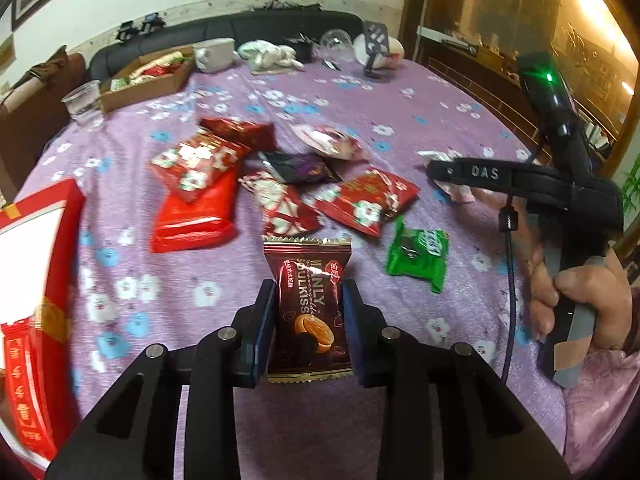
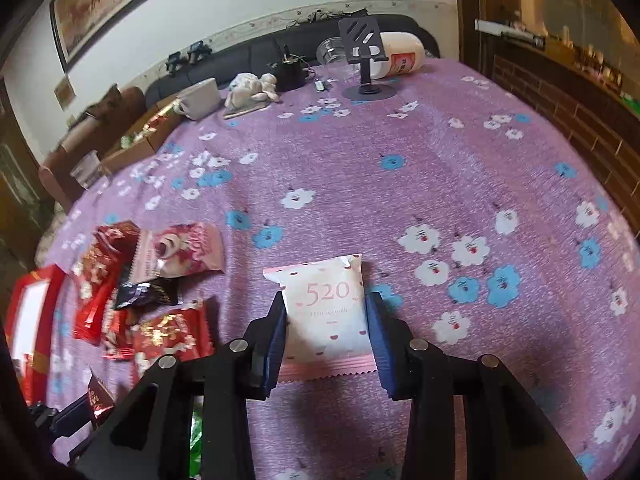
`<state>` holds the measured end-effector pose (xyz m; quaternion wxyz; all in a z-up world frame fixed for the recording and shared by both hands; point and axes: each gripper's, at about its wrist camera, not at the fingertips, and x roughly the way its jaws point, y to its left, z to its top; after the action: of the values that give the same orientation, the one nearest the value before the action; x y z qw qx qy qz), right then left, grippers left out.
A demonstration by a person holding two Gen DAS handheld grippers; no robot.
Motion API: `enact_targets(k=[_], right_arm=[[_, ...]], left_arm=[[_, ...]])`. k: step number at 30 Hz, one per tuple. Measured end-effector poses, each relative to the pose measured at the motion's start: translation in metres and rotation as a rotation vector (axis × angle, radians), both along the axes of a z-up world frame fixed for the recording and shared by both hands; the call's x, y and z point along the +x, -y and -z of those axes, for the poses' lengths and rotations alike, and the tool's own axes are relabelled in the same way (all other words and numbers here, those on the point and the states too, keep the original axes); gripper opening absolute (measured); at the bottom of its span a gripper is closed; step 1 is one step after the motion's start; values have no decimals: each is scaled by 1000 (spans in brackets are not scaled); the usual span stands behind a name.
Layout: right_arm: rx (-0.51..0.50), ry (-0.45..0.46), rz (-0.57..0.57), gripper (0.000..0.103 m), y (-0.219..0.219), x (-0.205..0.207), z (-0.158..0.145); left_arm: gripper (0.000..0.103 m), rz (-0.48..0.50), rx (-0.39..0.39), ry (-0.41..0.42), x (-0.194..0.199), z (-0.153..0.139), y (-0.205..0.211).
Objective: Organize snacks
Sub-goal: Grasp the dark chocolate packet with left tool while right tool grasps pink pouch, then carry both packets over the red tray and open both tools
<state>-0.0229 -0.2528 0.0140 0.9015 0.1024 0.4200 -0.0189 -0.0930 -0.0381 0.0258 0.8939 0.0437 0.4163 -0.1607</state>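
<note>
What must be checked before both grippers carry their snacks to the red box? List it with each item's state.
1. Left gripper pads pressed on the brown cookie packet: ok.
2. Right gripper pads against the white 520 packet: ok.
3. Both packets lifted off the purple tablecloth: cannot tell.
4. Red box in view at the left gripper's left: ok.
5. Room left inside the red box: cannot tell.
6. Green packet lies apart from both grips: ok.
</note>
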Motion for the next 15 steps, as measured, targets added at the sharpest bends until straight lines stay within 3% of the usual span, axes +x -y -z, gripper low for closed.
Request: enact_targets(k=[5, 15], right_arm=[[53, 37, -5, 40, 3, -3, -5], [68, 83, -12, 39, 2, -5, -11]], left_arm=[[29, -68, 33, 71, -5, -14, -20], [30, -214, 78, 215, -15, -43, -66]])
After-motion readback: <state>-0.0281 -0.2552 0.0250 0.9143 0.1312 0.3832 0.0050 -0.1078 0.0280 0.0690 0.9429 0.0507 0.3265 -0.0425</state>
